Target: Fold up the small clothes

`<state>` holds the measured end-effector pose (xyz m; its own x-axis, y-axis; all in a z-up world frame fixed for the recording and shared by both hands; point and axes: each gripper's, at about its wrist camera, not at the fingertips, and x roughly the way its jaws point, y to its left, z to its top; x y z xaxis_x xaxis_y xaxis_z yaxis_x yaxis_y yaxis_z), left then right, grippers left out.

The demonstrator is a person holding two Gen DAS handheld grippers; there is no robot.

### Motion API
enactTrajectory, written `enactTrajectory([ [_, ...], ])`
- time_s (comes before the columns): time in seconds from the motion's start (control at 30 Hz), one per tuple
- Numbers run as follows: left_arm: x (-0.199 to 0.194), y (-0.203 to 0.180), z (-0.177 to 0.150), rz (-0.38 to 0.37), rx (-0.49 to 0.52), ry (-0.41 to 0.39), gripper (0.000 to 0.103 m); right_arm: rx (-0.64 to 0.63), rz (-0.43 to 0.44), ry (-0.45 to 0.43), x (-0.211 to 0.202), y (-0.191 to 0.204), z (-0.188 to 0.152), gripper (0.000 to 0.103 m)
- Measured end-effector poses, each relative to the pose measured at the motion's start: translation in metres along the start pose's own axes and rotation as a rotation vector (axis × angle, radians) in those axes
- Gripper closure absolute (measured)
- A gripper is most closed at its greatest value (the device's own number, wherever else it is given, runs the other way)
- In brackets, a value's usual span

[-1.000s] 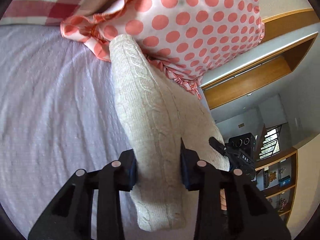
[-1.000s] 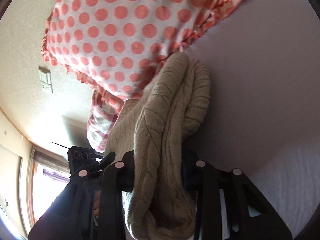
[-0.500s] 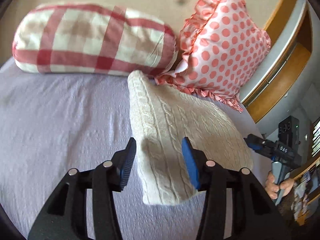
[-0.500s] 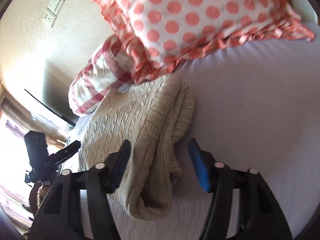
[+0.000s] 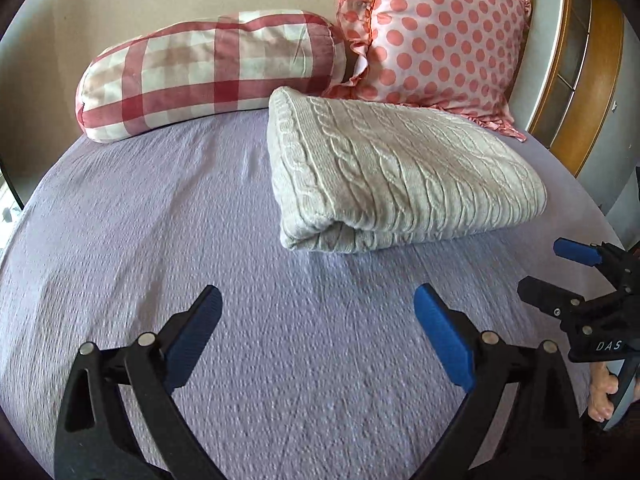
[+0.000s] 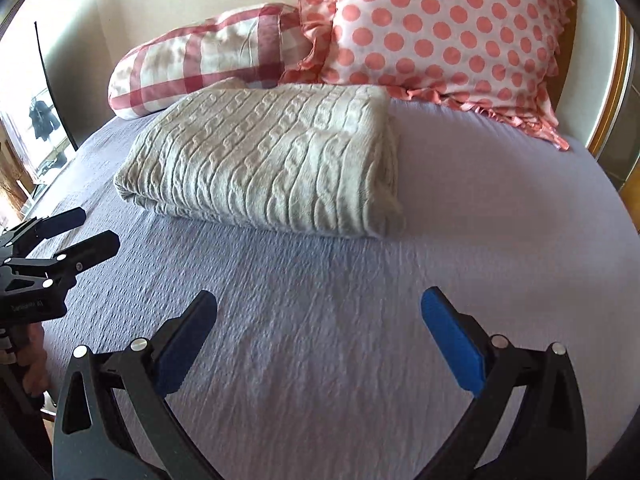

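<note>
Both claws have let go and backed off: left claw [image 5: 316, 334] and right claw [image 6: 320, 336] gape wide, empty. Folded sweater [image 5: 396, 176] lies ahead on the bed [image 5: 160, 220], against the pillows [image 5: 432, 28]. Fold looks finished.

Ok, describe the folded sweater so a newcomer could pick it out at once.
Start at the lavender bed and look toward its head, where two pillows lean on the wall. The sweater lies flat just before them. It alone is plain cream cable-knit; its neighbours are a checked pillow and a dotted pillow.
</note>
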<state>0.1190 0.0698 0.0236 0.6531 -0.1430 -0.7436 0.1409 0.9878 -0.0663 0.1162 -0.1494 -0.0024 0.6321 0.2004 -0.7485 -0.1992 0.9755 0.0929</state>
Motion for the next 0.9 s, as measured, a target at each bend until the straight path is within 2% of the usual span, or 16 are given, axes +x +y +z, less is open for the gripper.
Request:
enactTrajectory([
  [0.2,0.016,-0.007,-0.004,0.087,0.04,0.089,0.006,0.022,-0.047,0.044,0.01,0.002,0.0,0.001],
  [0.3,0.022,-0.005,-0.005,0.077,0.034,0.126,0.006,0.026,-0.066,0.069,0.014,0.002,-0.001,0.001],
  [0.47,0.022,-0.005,-0.006,0.07,0.037,0.135,0.002,0.007,-0.079,0.086,0.016,0.005,-0.001,0.001],
  [0.9,0.023,-0.004,-0.005,0.07,0.039,0.137,0.002,0.004,-0.078,0.087,0.016,0.005,-0.001,0.001],
])
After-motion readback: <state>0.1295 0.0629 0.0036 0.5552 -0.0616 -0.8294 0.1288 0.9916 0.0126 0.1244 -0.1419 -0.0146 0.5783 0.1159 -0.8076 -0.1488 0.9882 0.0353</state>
